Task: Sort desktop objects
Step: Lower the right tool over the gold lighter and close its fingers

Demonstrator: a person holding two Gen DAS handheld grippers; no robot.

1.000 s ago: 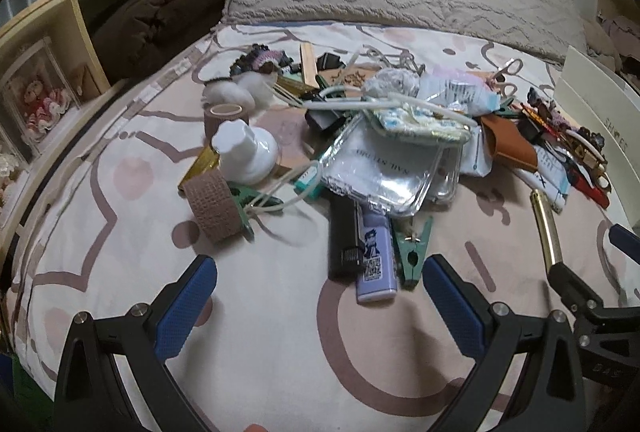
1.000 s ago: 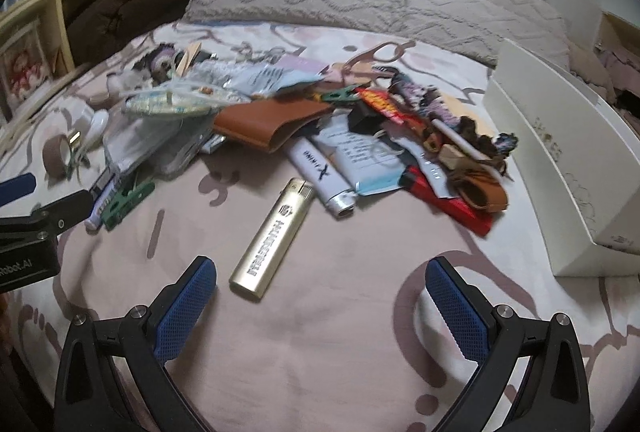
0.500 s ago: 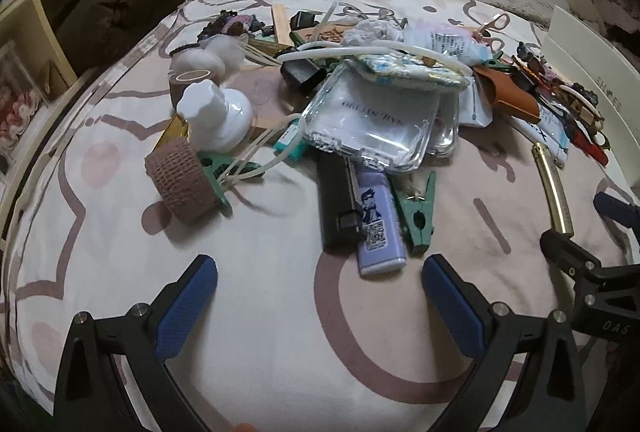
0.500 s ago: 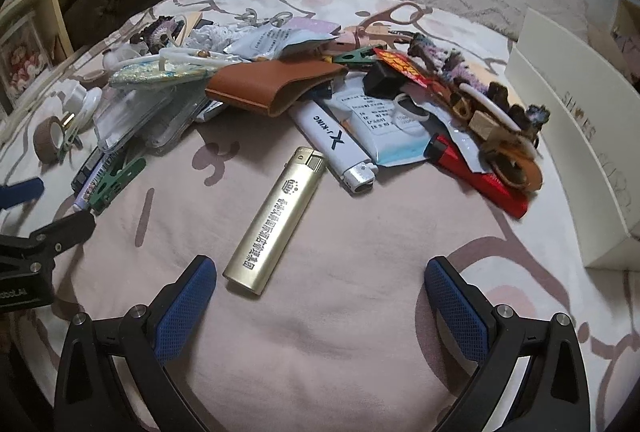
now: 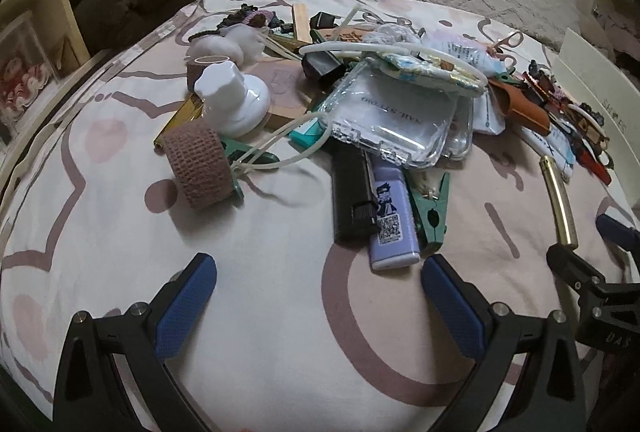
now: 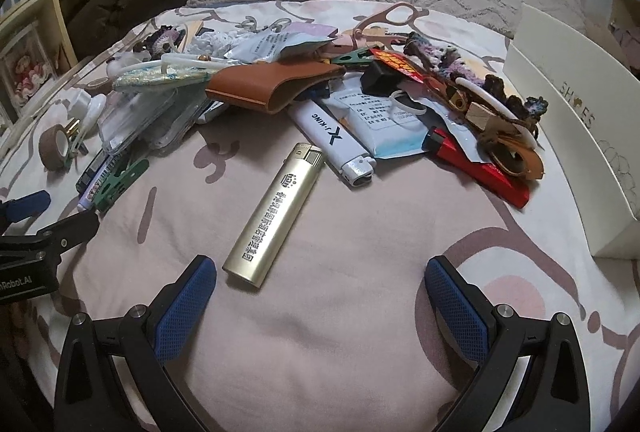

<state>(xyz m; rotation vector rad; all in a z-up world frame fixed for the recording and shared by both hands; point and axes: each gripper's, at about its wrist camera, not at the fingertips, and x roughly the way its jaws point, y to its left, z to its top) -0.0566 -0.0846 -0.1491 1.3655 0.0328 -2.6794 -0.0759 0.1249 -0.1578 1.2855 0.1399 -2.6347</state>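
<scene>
Hovering agape: right gripper (image 6: 320,296) near gold lighter (image 6: 276,216); left gripper (image 5: 318,292) empty.

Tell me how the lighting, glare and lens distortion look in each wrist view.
Left wrist view: dim indoor light, bright glare on the clear plastic case, fisheye bending the wooden shelf and dark corners. Right wrist view: same soft light, a sheen along the gold lighter, the white box curved, print sharp.
</scene>
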